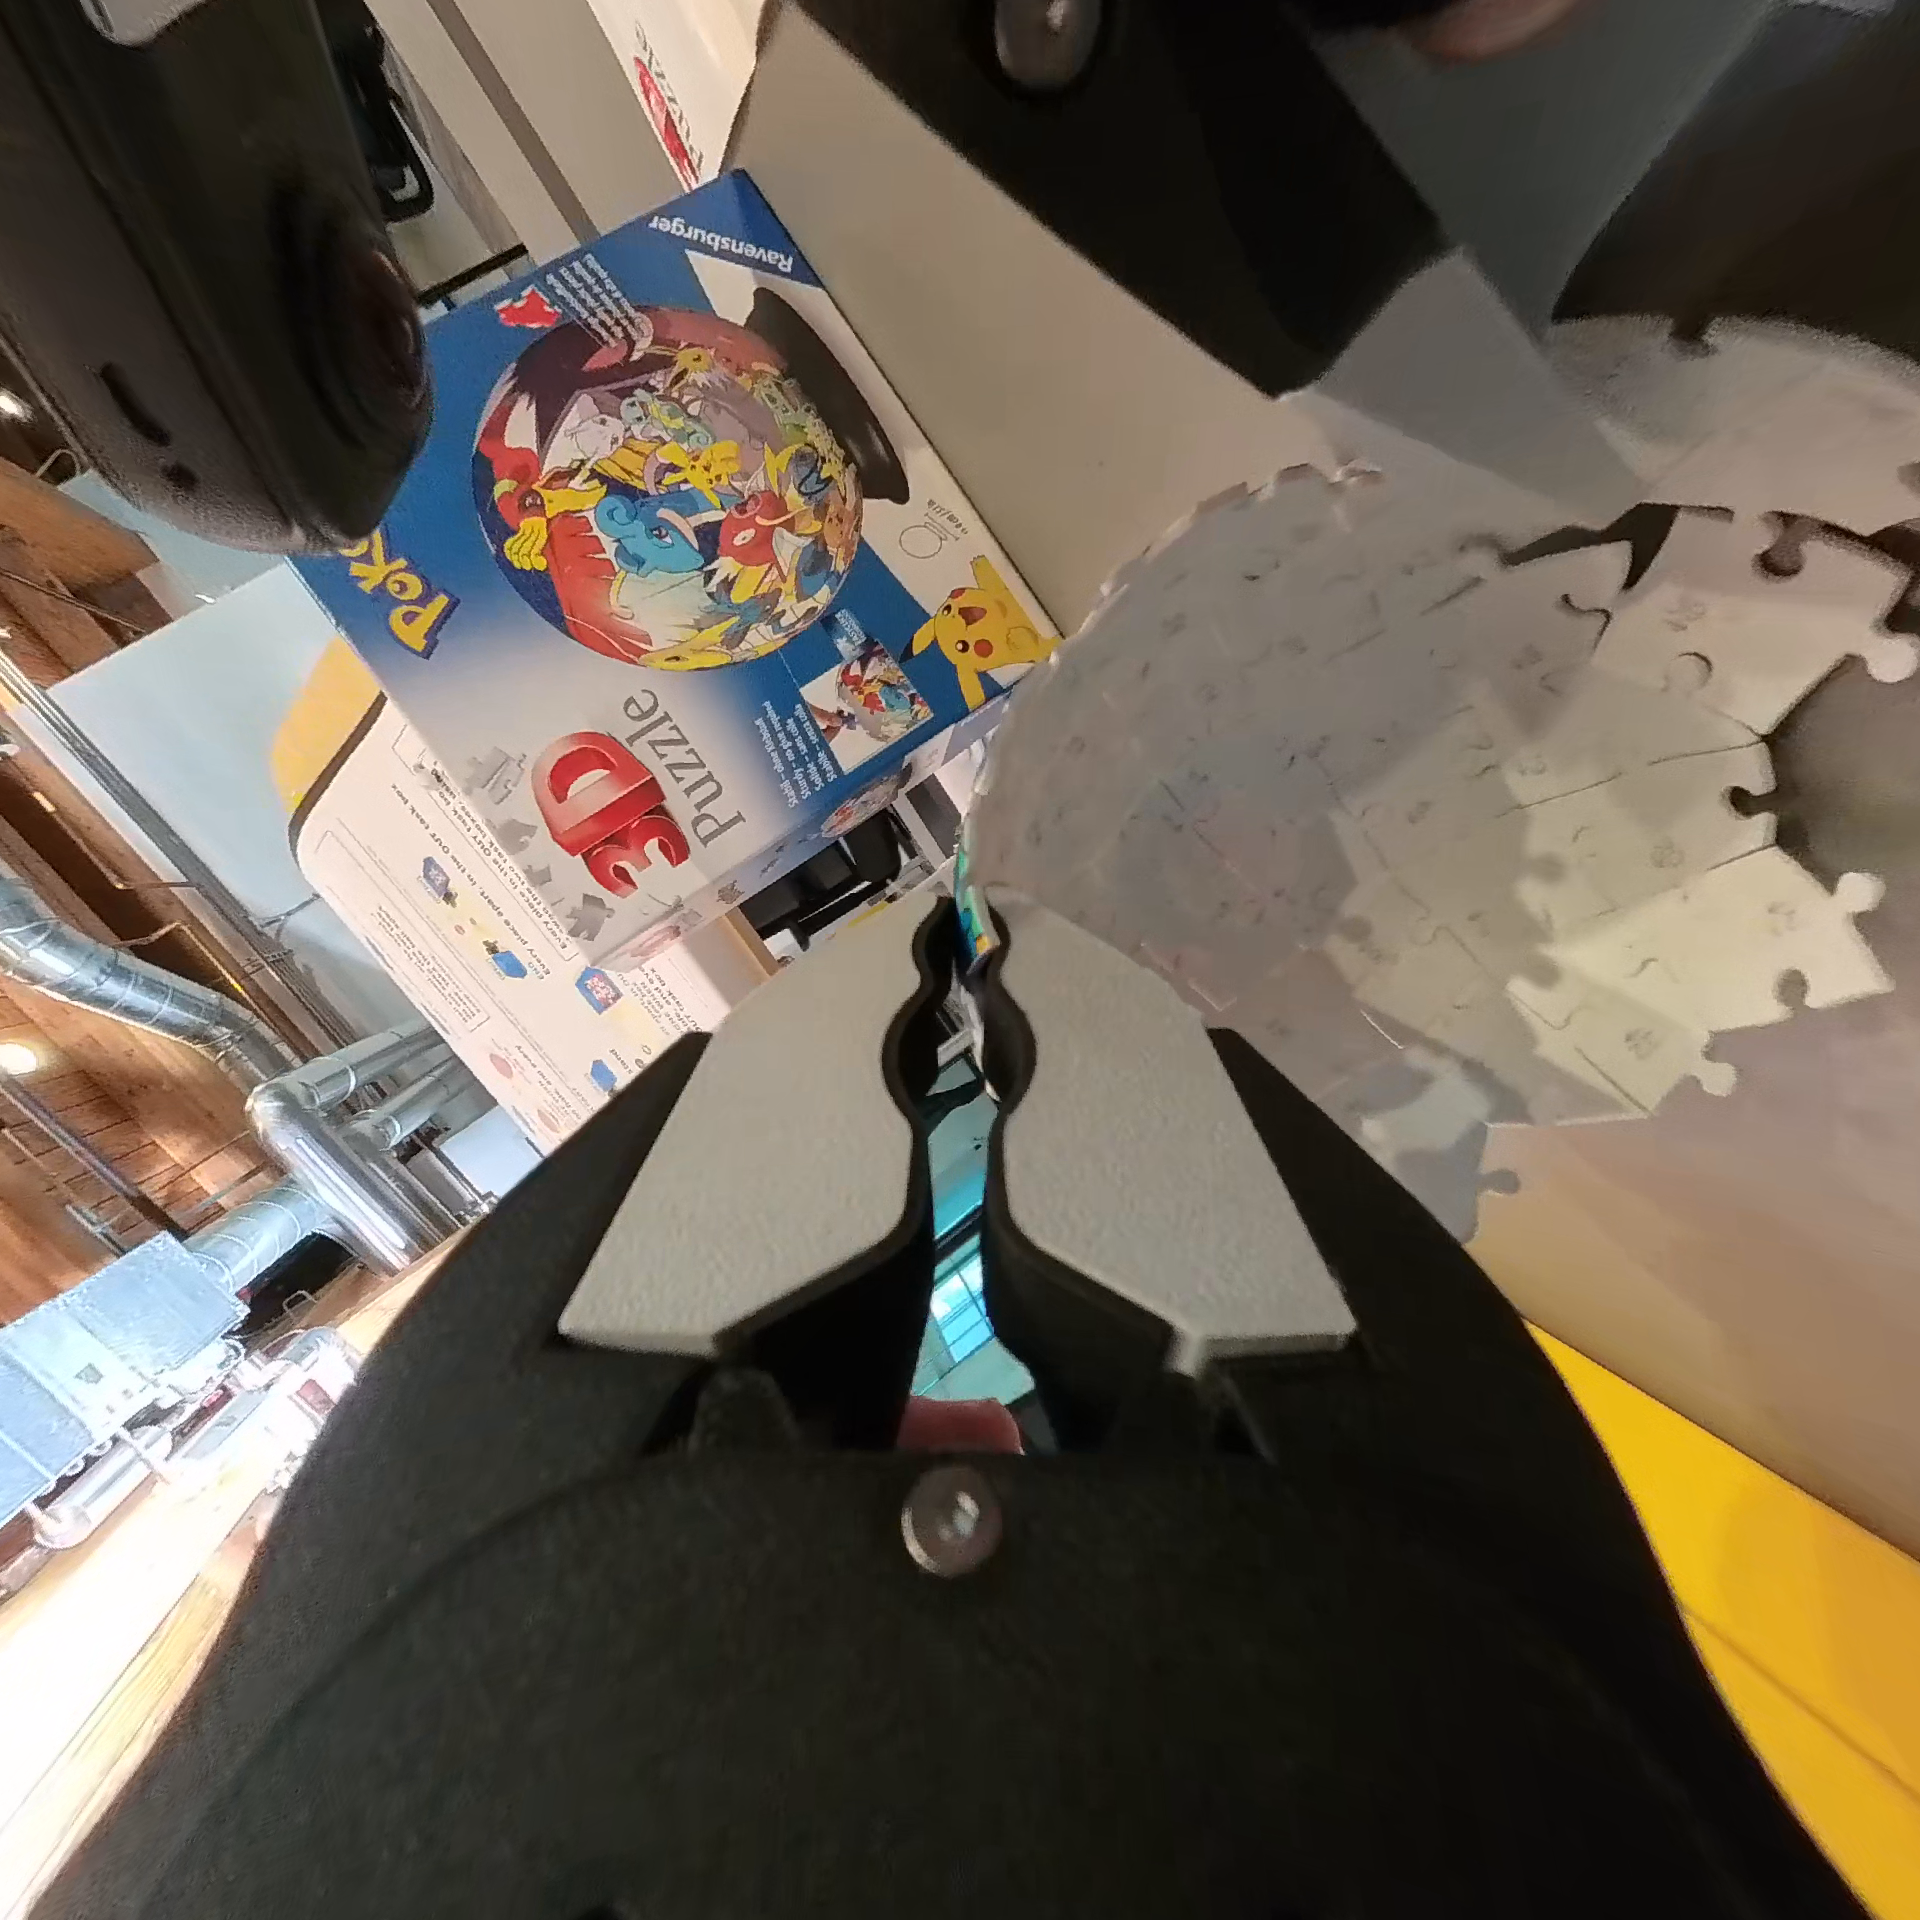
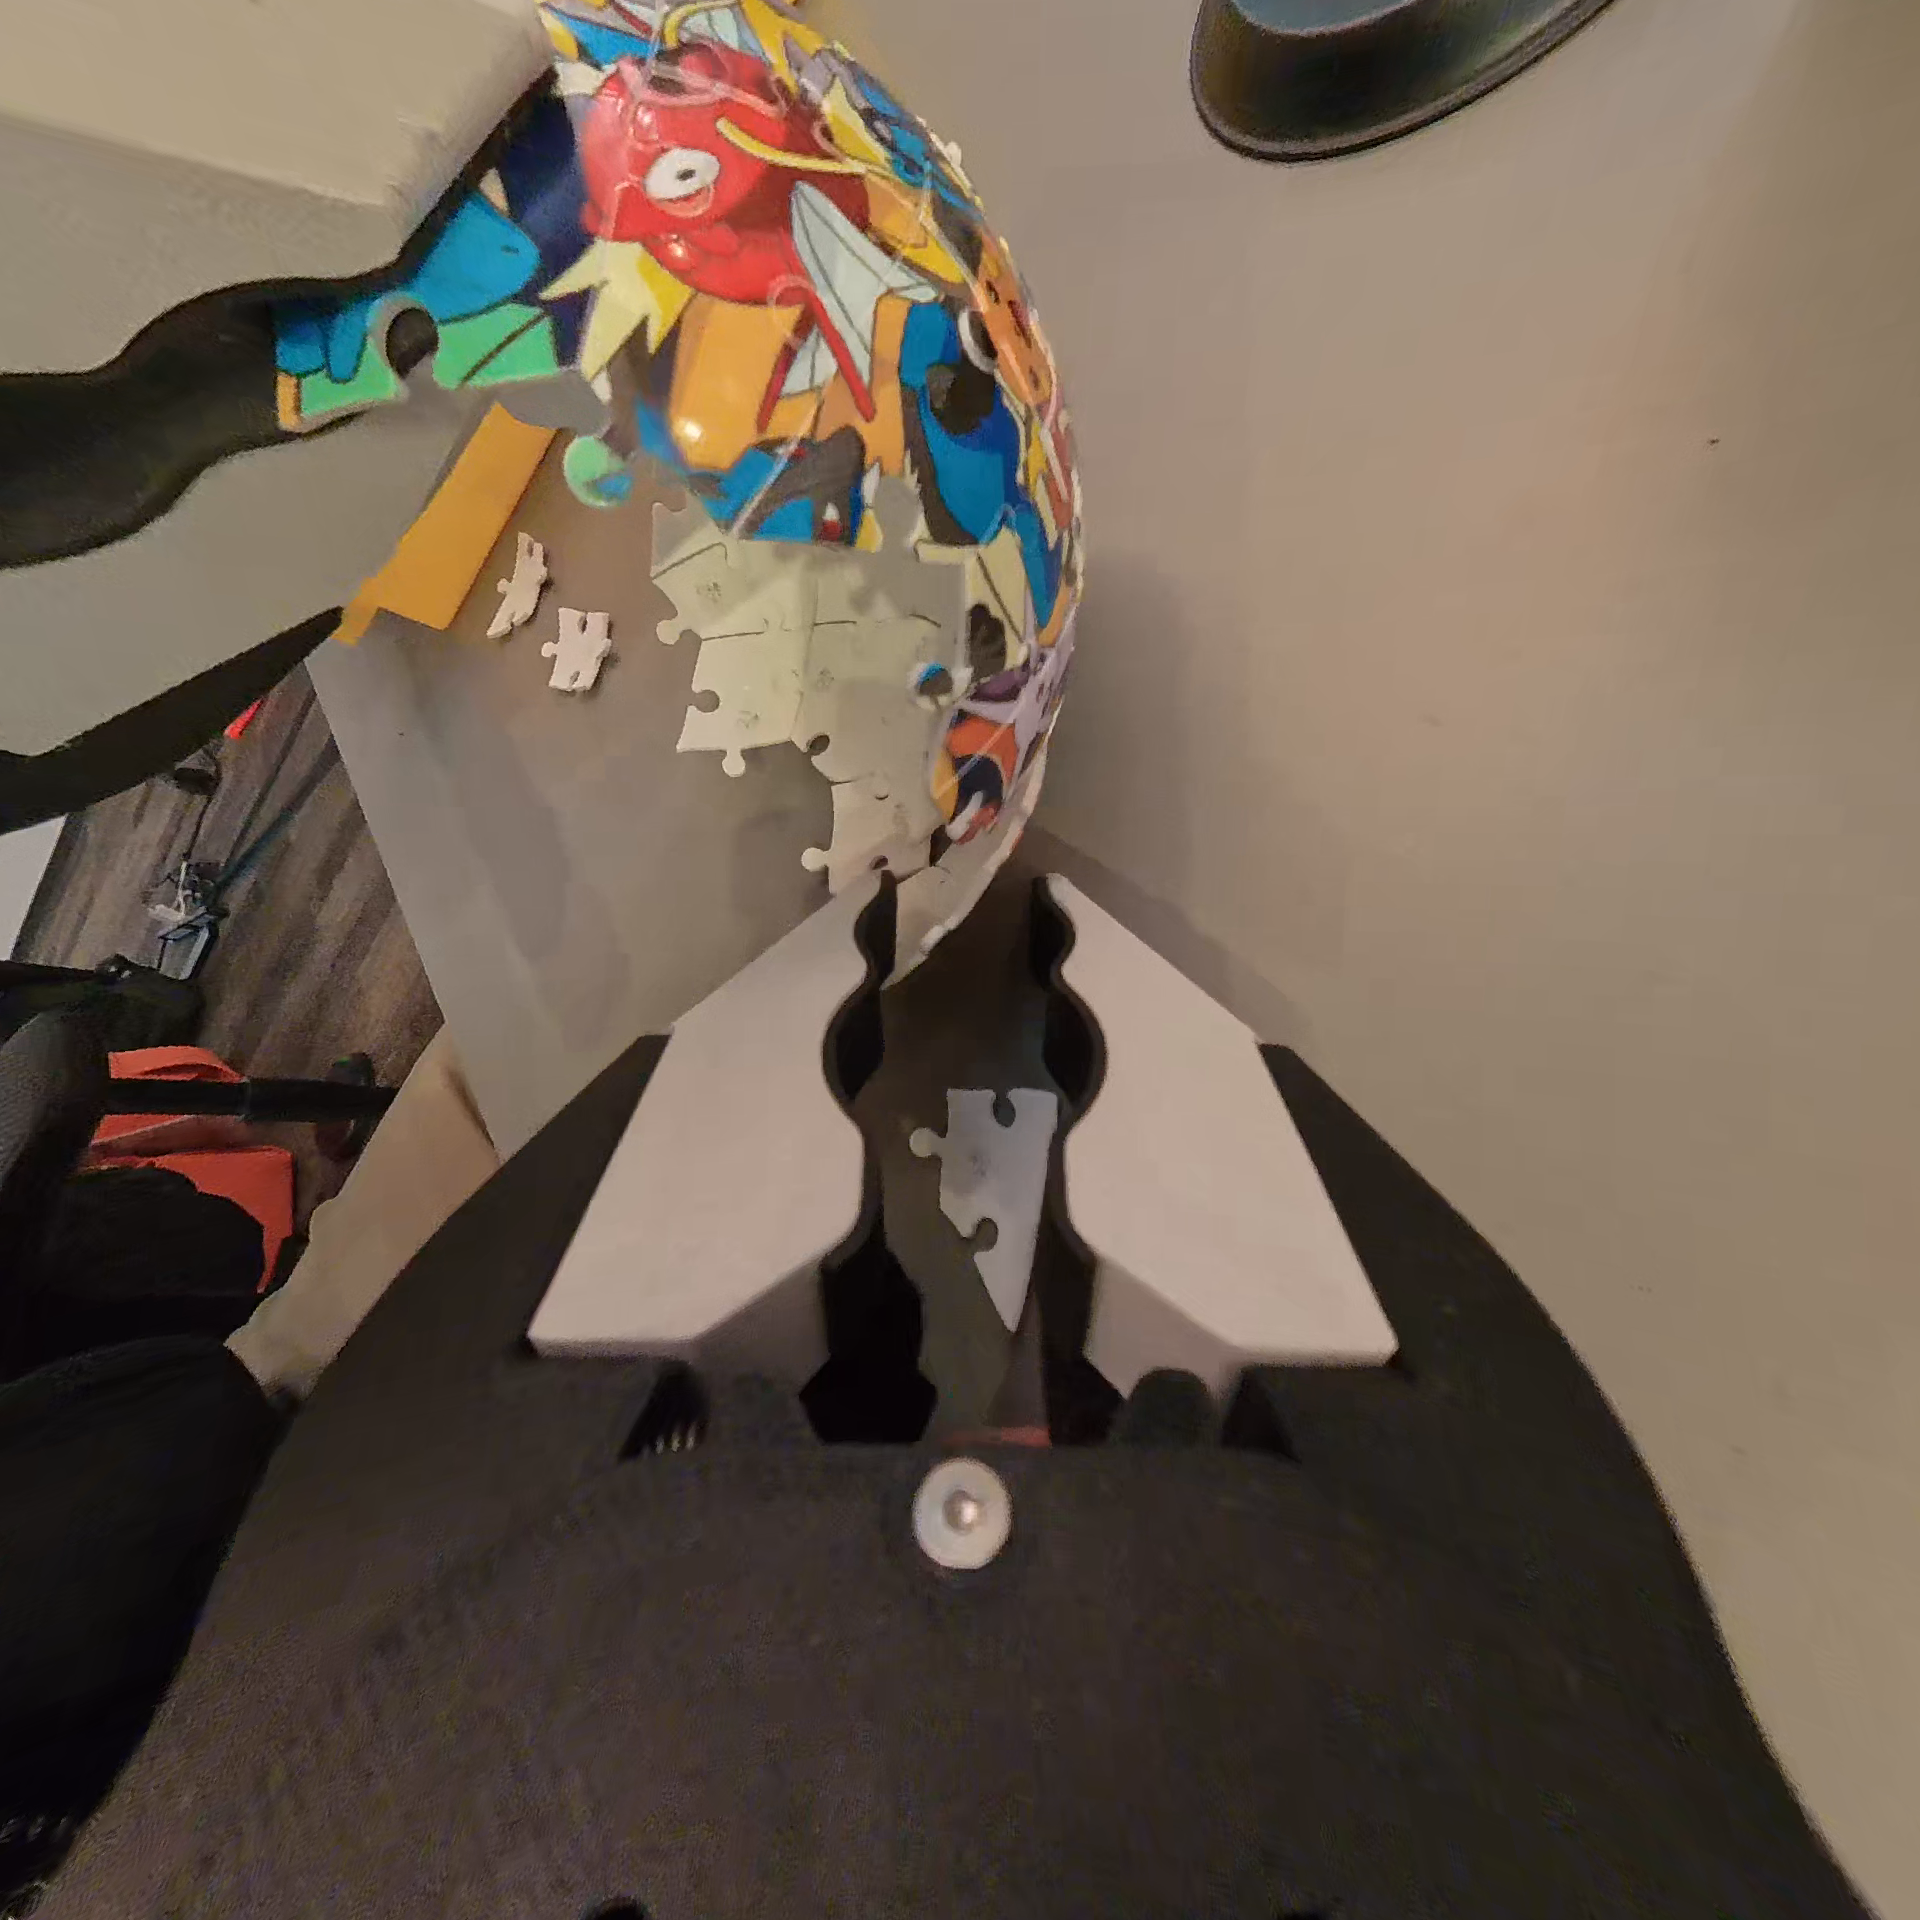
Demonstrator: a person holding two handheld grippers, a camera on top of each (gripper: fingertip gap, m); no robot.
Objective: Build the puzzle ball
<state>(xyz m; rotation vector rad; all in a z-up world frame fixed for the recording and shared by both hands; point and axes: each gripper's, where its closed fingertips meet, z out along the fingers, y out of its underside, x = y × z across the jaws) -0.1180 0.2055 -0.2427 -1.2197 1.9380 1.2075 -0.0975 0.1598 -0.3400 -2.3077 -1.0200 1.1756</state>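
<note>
My left gripper (image 1: 961, 925) is clenched on the rim of the partly built puzzle ball (image 1: 1351, 790), its wavy black fingertips pinching a coloured edge piece. From this side I see the shell's matte white inside, curved, with jagged knob-and-socket edges where pieces are missing. The right gripper (image 2: 961, 914) has its fingers parted around the ball's lower rim; I cannot tell whether it really bites the shell. In the right wrist view the ball (image 2: 831, 312) shows its glossy printed outside, red, blue and orange, with a wide gap on the left side exposing white backs. I count three loose white puzzle pieces: two small ones (image 2: 551, 618) on the grey table (image 2: 1455, 623) left of the ball, and one (image 2: 987, 1184) lying between the right gripper's fingers, near its base. A black round stand (image 2: 1382, 73) sits far right with open tabletop around it. The blue cardboard puzzle box (image 1: 675, 561) stands far beyond the left gripper. The table edge drops away at near left.
</note>
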